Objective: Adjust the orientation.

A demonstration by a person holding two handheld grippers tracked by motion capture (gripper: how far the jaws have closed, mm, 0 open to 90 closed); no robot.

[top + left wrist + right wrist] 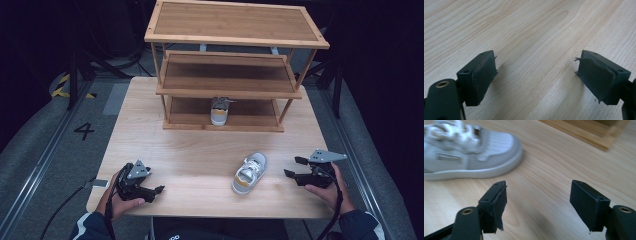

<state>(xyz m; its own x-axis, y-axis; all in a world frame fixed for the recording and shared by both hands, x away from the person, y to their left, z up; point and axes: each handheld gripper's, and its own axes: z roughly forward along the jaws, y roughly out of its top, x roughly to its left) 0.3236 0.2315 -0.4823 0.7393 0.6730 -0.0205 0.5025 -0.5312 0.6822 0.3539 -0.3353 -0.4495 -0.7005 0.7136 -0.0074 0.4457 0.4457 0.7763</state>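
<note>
High view is showing the left gripper (150, 187) lying low near the front left of the table (200, 150), its jaws standing well apart with nothing between them; the person's left hand (117, 200) is wrapping its body from behind and the jaws are pointing to the right across the wood. Left gripper view is showing both pads hovering close over bare table, touching no object. The right gripper (295, 167) is sitting near the front right edge, held by the right hand (325, 187), jaws parted and gripping nothing, pointing left toward the shoe (249, 172). In the right gripper view the jaws are standing apart over the wood, with the shoe (471, 152) lying beyond them to the upper left, not touched.

The shoe, grey-white with an orange patch at the heel, is lying on its sole on the table between the two grippers, nearer the right one. Its long axis is running diagonally, toe aimed away and to the right, heel toward the person. A second shoe (219, 111) is standing on the bottom board of the shelf (235, 35) at the far side, heel facing the person.
</note>
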